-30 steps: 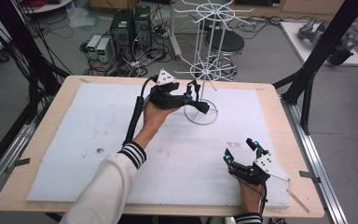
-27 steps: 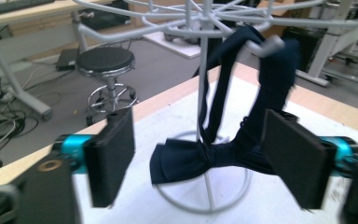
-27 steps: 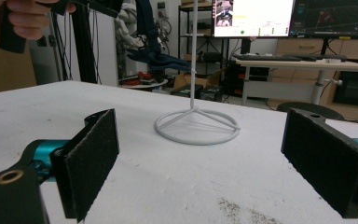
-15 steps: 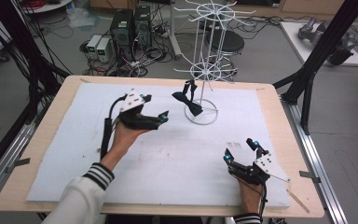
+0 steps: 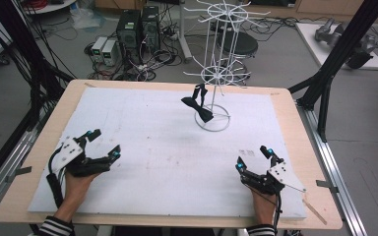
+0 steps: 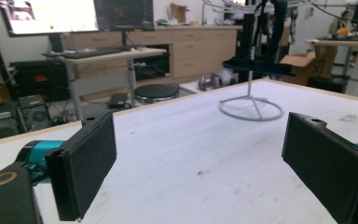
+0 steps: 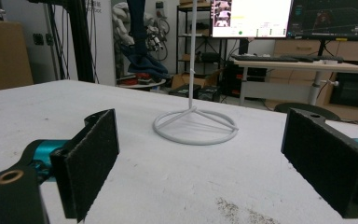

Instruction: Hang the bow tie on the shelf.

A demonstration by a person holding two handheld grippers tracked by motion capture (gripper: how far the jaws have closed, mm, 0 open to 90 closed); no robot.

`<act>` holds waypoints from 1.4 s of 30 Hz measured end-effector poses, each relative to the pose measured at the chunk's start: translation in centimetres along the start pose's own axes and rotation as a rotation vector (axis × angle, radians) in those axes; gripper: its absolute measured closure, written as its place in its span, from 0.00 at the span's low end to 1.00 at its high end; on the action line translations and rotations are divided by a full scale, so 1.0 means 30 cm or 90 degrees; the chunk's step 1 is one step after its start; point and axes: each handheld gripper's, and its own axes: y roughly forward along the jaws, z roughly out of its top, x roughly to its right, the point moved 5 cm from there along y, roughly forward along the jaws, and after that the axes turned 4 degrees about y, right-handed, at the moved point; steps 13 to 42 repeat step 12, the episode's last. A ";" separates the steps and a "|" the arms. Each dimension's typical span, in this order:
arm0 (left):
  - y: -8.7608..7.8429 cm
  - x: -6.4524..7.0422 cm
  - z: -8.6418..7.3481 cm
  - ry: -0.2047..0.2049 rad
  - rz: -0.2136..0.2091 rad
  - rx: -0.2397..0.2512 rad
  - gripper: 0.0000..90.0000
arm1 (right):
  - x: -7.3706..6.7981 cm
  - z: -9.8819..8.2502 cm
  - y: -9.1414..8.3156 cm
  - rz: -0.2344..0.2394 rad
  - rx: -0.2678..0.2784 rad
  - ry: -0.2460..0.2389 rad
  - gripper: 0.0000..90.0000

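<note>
Bow tie (image 5: 197, 108) hangs on the lower tier of the white wire stand (image 5: 215, 78) at the far middle of the table (image 5: 295, 113), clear of both tools, draped just above the stand's ring base. Your left gripper (image 5: 103, 144) rests near the front left corner, jaws spread wide with nothing between them. Your right gripper (image 5: 254, 157) rests at the front right, likewise spread and empty. Judgement: the hanging looks complete; nothing further appears outstanding beyond confirming the tie sits securely.
</note>
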 end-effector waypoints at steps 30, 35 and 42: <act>-0.068 -0.045 -0.087 -0.002 0.044 0.028 0.12 | 0.000 0.000 -0.001 -0.001 0.002 -0.002 0.11; -0.068 -0.045 -0.087 -0.002 0.044 0.028 0.12 | 0.000 0.000 -0.001 -0.001 0.002 -0.002 0.11; -0.068 -0.045 -0.087 -0.002 0.044 0.028 0.12 | 0.000 0.000 -0.001 -0.001 0.002 -0.002 0.11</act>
